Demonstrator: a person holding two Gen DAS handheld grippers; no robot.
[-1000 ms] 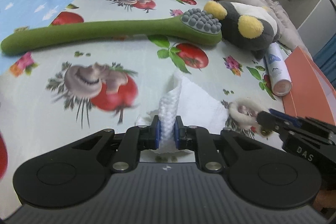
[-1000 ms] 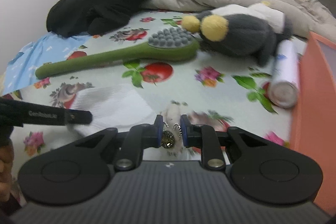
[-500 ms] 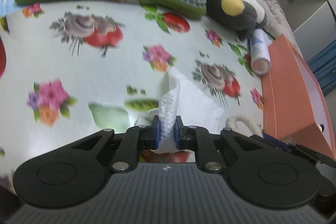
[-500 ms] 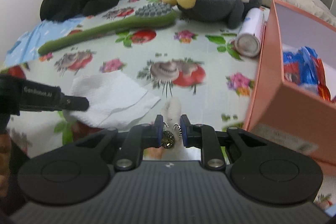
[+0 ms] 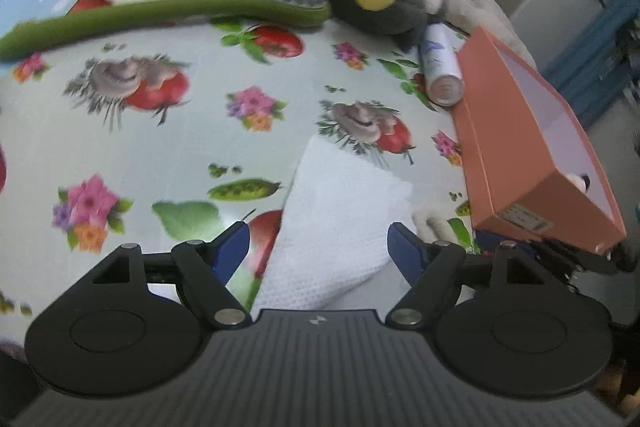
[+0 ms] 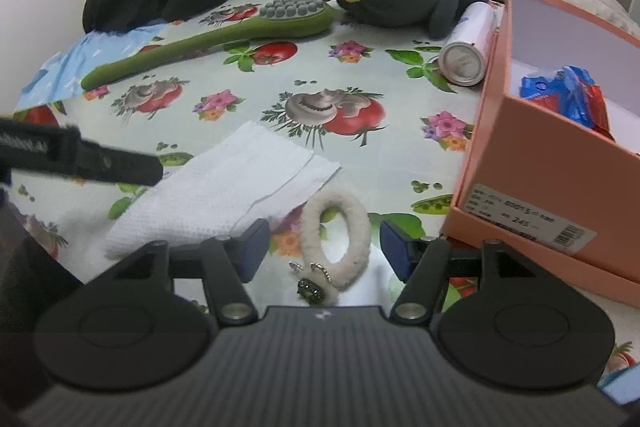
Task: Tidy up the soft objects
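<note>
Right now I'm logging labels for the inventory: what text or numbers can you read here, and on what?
"245": on the white sticker on the orange box, beside a barcode.
The sticker's other lines: too small to read.
Lettering on the left gripper's arm: blurred.
Print on the white tube: unreadable.

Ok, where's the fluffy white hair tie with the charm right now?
In the right wrist view, the fluffy white hair tie lies on the floral tablecloth between the open right gripper fingers, beside the white waffle cloth, left of the salmon-pink box.
</note>
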